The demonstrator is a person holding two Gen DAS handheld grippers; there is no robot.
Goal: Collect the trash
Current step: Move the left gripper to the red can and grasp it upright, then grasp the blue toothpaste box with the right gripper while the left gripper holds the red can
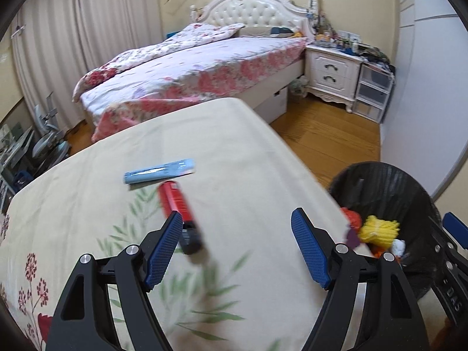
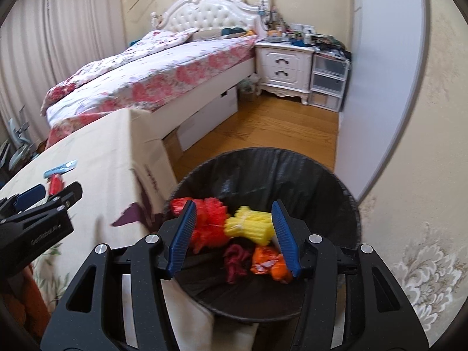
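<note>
A red tube with a black cap (image 1: 178, 213) lies on the beige floral tablecloth (image 1: 234, 134), and a light blue packet (image 1: 159, 171) lies just beyond it. My left gripper (image 1: 237, 213) hovers open over the cloth, its left pad beside the tube and nothing between the fingers. A black-lined trash bin (image 2: 292, 169) stands at the table's right side. It holds red netting (image 2: 210, 219), yellow netting (image 2: 248, 222), an orange wrapper (image 2: 269, 263) and a dark red scrap (image 2: 235, 260). My right gripper (image 2: 234, 204) hangs open above the bin, holding nothing.
A bed with a floral cover (image 1: 190, 67) stands behind the table. A white nightstand (image 1: 330, 73) and plastic drawers (image 1: 374, 90) are at the back right. Wooden floor (image 2: 278, 125) lies between bed and bin. A wall (image 2: 409, 146) is close on the right.
</note>
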